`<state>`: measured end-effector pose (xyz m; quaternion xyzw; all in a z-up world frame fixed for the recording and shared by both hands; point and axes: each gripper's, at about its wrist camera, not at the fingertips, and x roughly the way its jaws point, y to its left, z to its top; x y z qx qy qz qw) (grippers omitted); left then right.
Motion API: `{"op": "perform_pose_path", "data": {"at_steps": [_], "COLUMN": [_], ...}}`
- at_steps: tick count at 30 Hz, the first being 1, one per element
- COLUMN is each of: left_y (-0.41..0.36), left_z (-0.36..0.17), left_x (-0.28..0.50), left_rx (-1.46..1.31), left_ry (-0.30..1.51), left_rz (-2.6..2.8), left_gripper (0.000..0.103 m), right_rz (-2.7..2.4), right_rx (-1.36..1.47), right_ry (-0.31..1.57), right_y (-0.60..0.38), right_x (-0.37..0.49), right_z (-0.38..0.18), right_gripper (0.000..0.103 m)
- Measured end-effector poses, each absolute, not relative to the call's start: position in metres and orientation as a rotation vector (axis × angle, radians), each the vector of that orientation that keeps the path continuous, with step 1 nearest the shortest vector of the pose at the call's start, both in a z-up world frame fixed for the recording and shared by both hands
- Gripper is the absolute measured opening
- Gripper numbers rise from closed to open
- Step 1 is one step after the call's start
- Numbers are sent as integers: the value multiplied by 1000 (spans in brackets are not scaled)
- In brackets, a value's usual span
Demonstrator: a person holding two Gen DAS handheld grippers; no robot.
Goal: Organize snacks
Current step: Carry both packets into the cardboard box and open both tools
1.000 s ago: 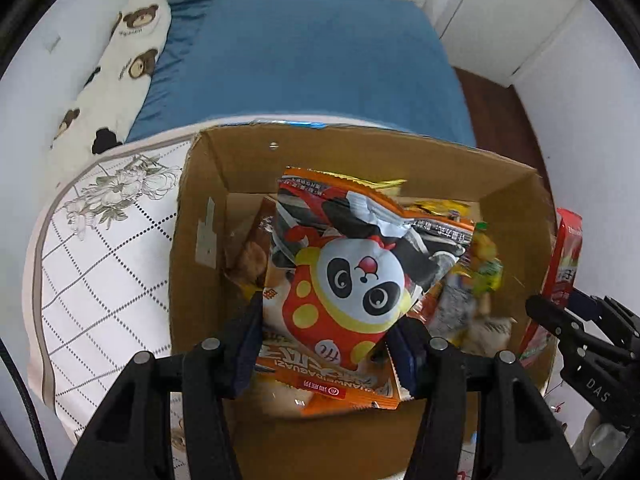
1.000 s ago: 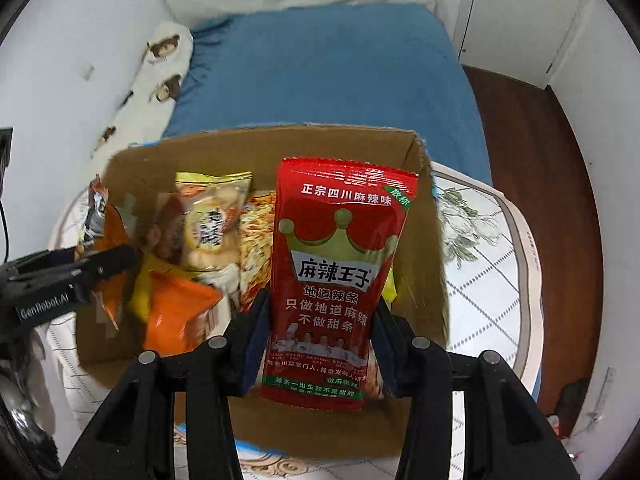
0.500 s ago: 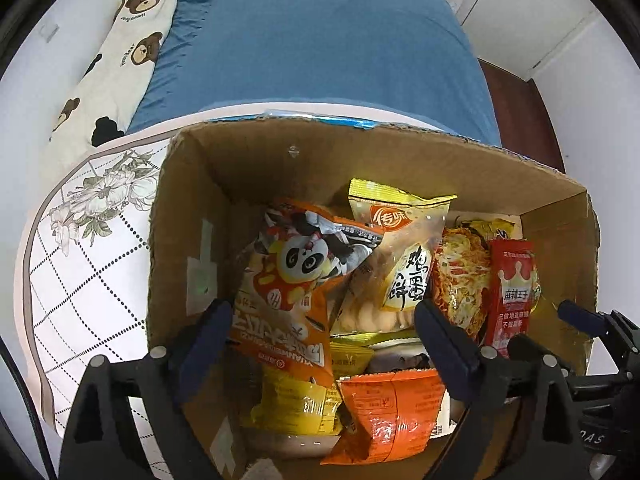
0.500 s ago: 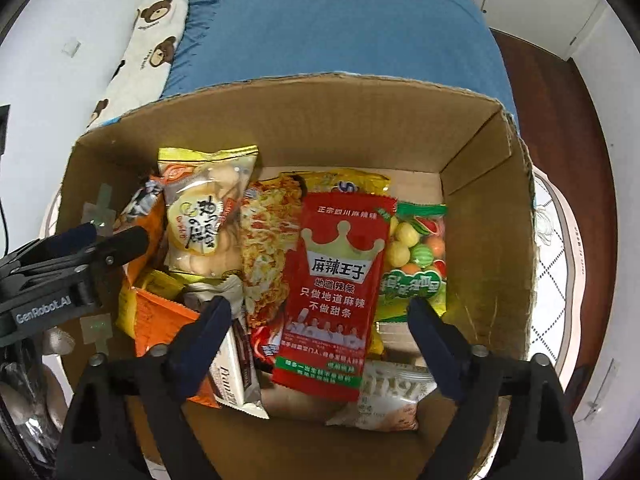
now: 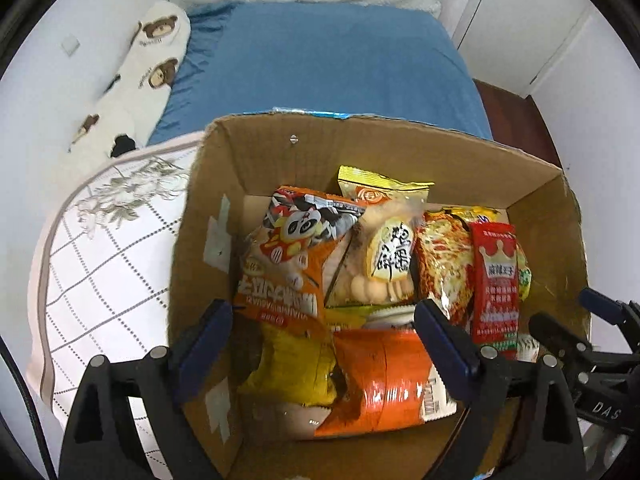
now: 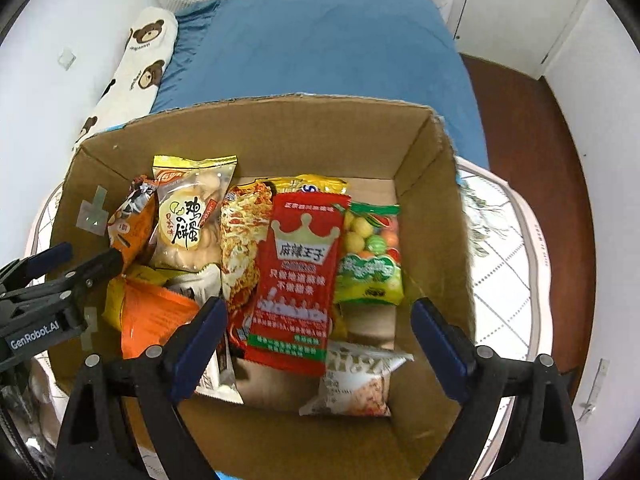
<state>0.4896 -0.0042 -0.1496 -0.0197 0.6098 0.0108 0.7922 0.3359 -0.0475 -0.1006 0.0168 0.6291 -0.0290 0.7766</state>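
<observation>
Left gripper (image 5: 322, 338) gapes empty above cardboard box (image 5: 256, 152) of snacks.

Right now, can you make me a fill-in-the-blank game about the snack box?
1. The snacks lie inside a ____ box.
2. The red packet has a gold ____ printed on it.
3. Both the left gripper and the right gripper are ____ and hold nothing.
4. The orange bag shows a cartoon ____.

Missing words: cardboard; crown; open; panda
</observation>
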Motion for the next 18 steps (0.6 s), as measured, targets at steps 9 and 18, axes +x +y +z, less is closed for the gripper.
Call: {"op": "perform_pose_path", "data": {"at_steps": [9, 18], "left_y": [-17, -26], "left_z": [-107, -54], "left_x": [435, 374], "left_rx": [-19, -25], "left_ry": [1174, 1035], "left_rz": [18, 11], "left_gripper": [93, 93], "right_rz": [-74, -57], "right_rx": [19, -4], "right_ry": [1233, 1114], "right_y": [-43, -29], "right_x": [286, 228], "right_z": [-59, -9], "right_gripper": [95, 95]}}
